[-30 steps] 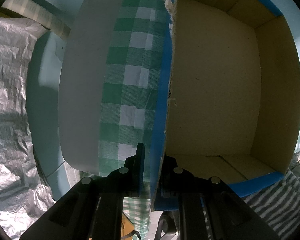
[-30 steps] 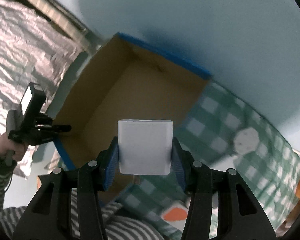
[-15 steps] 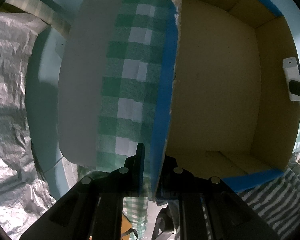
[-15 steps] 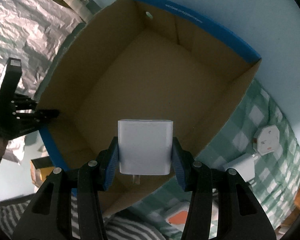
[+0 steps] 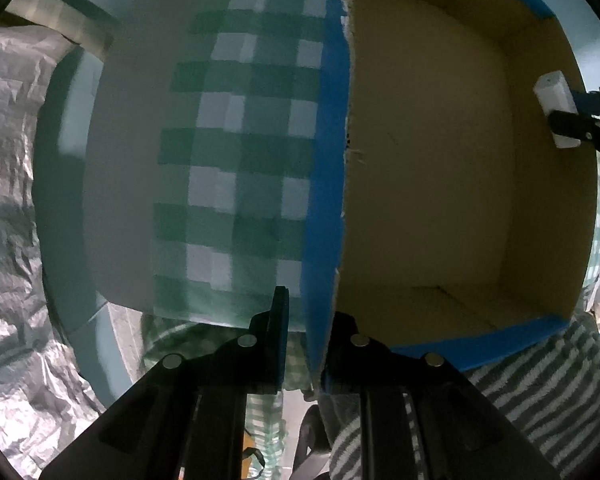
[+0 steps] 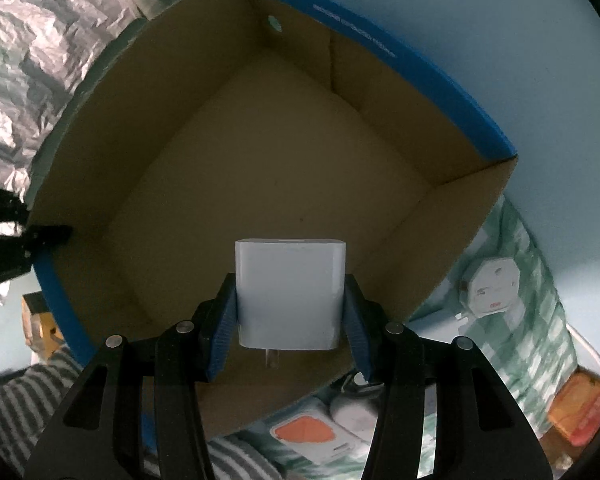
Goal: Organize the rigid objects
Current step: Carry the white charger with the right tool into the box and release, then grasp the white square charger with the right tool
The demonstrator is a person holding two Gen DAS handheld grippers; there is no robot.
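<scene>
A brown cardboard box with a blue outside stands open and holds nothing; its wall runs up the middle of the left wrist view. My left gripper is shut on that wall near its edge. My right gripper is shut on a white charger block, prongs pointing down, and holds it above the box's near side. The charger also shows at the box's right rim in the left wrist view.
A green checked cloth lies under the box. To the right of the box lie a white hexagonal plug, a white card with an orange shape and an orange pack. Crinkled silver foil lies at the left.
My right gripper has carried the charger forward, from short of the box to over its opening. The left gripper stays clamped on the box wall.
</scene>
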